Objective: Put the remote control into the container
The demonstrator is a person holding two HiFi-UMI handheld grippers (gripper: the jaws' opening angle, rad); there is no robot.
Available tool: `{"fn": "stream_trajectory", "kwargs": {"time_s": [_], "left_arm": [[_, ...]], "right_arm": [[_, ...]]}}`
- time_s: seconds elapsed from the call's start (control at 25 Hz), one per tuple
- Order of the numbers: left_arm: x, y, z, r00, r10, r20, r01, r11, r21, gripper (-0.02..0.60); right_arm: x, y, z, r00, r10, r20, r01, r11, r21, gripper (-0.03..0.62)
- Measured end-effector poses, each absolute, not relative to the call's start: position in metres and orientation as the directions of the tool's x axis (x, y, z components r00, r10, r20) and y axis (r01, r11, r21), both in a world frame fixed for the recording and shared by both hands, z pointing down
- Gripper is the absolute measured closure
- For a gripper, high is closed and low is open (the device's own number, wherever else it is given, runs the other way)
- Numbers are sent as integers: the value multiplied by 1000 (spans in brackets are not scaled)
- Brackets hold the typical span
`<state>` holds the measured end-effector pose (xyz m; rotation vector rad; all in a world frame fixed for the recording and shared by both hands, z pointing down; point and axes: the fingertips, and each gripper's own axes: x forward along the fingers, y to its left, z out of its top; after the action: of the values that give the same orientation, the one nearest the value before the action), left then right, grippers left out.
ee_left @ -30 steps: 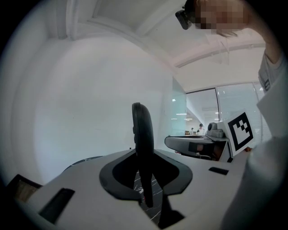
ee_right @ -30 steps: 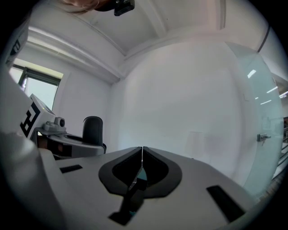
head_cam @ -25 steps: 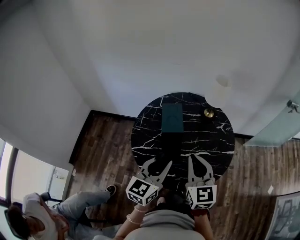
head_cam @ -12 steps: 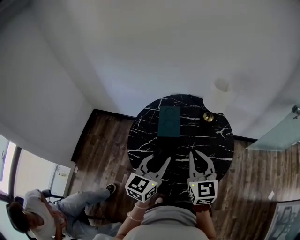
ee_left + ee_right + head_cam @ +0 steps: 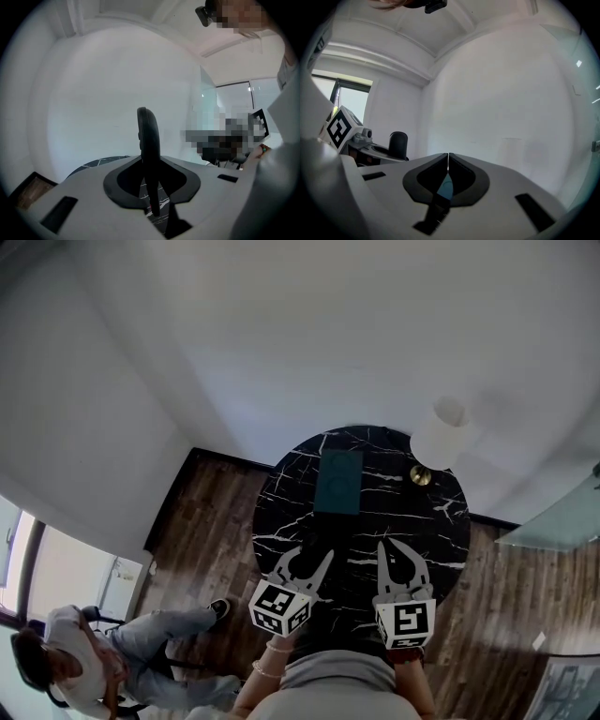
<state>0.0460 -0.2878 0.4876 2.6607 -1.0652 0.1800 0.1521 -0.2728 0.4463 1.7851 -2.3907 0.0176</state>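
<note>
The left gripper [image 5: 149,164] has its jaws clamped on a slim black plastic remote control [image 5: 146,133]. The remote control stands upright between the pads and rises above the jaw tips. From the left gripper view it is seen edge-on, a narrow dark blade with a rounded top, so any print or buttons on its face cannot be read. In the right gripper view the same remote control shows as a dark rounded stub off to that gripper's left, beside the left gripper's marker cube [image 5: 340,129].

The only print that can be made out is the black-and-white square pattern on each gripper's cube; it spells no words.

The right gripper [image 5: 448,160] has its jaws pressed together with nothing between them.

Both grippers hang over the near edge of a round black marble table with white veins [image 5: 417,521]. A dark teal rectangular container [image 5: 338,482] lies on the table ahead of the left gripper's tips and well apart from them. Ahead of the right gripper and to its right stands a lamp with a white shade [image 5: 441,435] on a brass base [image 5: 419,475].
</note>
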Motion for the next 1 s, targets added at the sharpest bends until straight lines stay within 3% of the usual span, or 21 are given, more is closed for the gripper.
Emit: {"fn": "stream_trajectory", "kwargs": {"time_s": [0.32,1.0], "left_arm": [[48,-305,501,741,-627,241,-671,-705,228,508],[41,-337,603,762,-470,447,-632,-691,351,508]], "right_arm": [[158,-285,449,-250,-959,135,-962,262,77,580],[161,-302,455,-140,-975,170,-984,157,86,580]]}}
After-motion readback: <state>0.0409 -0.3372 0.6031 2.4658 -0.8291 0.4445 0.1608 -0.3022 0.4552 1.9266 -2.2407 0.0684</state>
